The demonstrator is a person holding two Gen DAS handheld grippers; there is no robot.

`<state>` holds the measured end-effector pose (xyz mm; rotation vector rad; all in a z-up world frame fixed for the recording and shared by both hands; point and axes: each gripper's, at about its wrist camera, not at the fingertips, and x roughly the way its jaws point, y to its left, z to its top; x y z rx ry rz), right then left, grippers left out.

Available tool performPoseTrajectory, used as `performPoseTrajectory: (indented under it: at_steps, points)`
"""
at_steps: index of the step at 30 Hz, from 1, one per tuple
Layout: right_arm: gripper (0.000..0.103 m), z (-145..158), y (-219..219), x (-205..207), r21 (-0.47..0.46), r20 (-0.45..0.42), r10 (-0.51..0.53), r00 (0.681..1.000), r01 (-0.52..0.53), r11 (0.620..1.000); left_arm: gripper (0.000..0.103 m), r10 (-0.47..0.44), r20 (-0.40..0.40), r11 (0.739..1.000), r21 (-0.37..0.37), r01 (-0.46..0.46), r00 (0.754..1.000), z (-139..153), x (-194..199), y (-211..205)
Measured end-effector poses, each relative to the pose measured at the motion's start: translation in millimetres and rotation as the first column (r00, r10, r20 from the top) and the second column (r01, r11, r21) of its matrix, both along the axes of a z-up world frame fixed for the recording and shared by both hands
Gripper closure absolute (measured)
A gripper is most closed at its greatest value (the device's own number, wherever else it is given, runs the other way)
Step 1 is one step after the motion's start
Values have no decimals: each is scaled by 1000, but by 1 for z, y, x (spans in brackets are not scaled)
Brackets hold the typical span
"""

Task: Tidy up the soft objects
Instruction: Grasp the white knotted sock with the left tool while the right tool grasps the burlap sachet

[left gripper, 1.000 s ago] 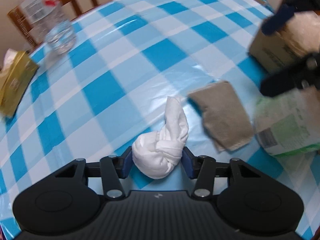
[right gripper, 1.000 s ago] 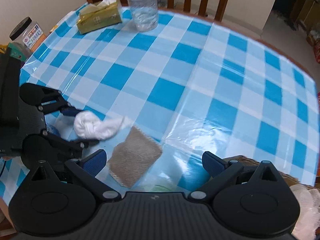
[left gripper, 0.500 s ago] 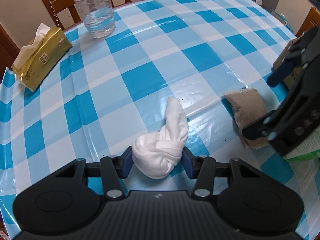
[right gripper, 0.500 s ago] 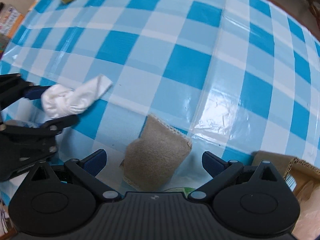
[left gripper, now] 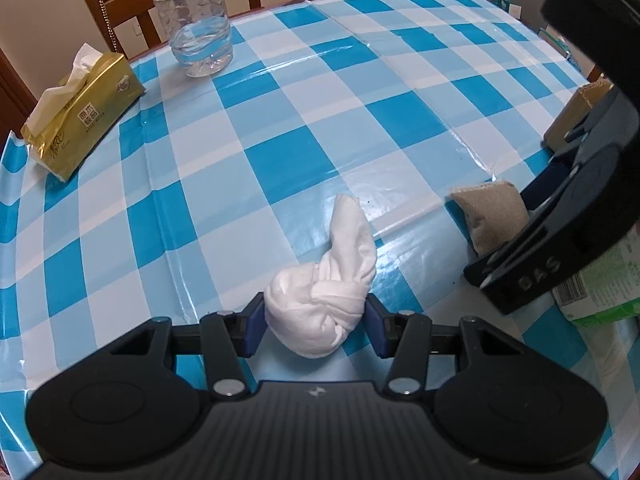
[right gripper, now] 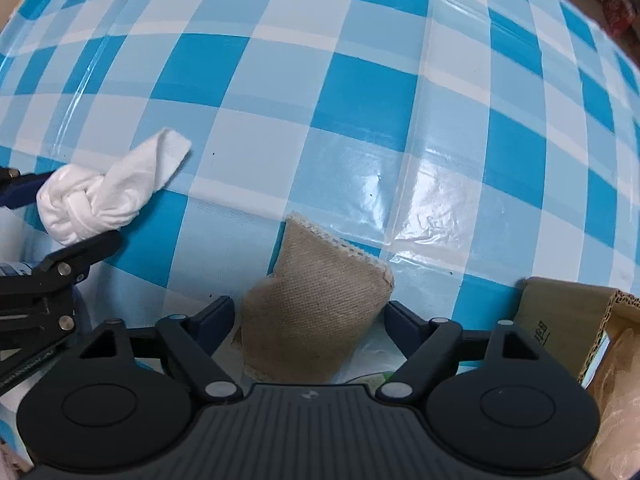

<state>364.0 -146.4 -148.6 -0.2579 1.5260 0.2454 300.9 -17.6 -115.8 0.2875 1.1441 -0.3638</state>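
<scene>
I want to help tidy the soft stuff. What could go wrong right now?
1. The left hand-held gripper pinches only the knotted end of the white cloth; its loose tail could drag on the tablecloth.
2. The right hand-held gripper is open around the brown pouch, which lies partly on a green packet, so it might nip both.
3. The two grippers are close together and could bump.
</scene>
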Motion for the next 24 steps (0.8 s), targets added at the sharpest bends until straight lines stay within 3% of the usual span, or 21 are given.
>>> performPoseTrajectory:
  at_steps: [17,24]
  points:
    - [60,9,11,-23,44,94,71,993,-75,996,54,0,1,1000,-13,0,1000,3,-3,1]
    - [62,36,5,-35,85,133,93,987,-105,991,54,0,25,999,-33,1,1000,20,-10,1]
